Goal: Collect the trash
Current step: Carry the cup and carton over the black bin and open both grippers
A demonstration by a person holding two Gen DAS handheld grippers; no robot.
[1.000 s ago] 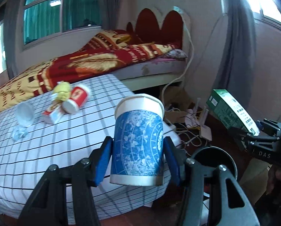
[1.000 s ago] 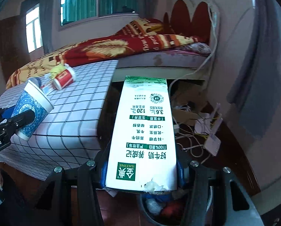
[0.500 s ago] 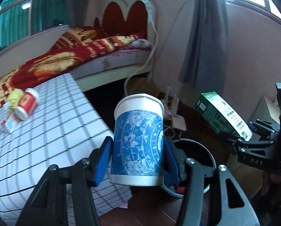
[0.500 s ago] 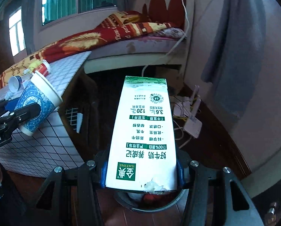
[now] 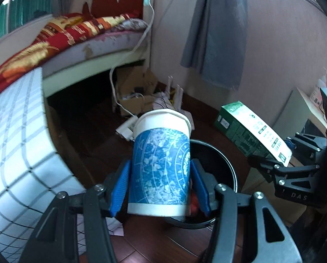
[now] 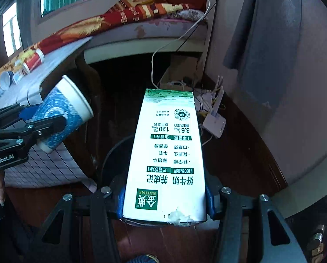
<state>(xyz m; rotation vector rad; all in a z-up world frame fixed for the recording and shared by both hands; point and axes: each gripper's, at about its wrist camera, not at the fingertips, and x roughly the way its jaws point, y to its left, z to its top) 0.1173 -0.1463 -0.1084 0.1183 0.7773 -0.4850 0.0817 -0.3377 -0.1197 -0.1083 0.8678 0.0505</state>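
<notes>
your left gripper (image 5: 161, 188) is clamped on the blue-and-white paper cup (image 5: 161, 164), its blue pads pressed to the cup's two sides near the base; the cup stands close to upright with its white rim away from you. just behind and below it sits the round black bin (image 5: 227, 171), dark inside, with something red showing low down in it. your right gripper (image 6: 163, 199) is closed on the white-and-green milk carton (image 6: 165, 153), gripping it by the end nearest you, the printed face up and the green top pointing away. in the left wrist view that carton (image 5: 251, 131) hangs above the far right side of the bin's rim. the table with the checked cloth (image 5: 16, 153) is at your left, its near right corner just beside the bin. a red-and-white cup (image 6: 33, 60) lies near the table's far edge with a few small containers beside it. the bed (image 5: 86, 35) runs along the wall behind.
</notes>
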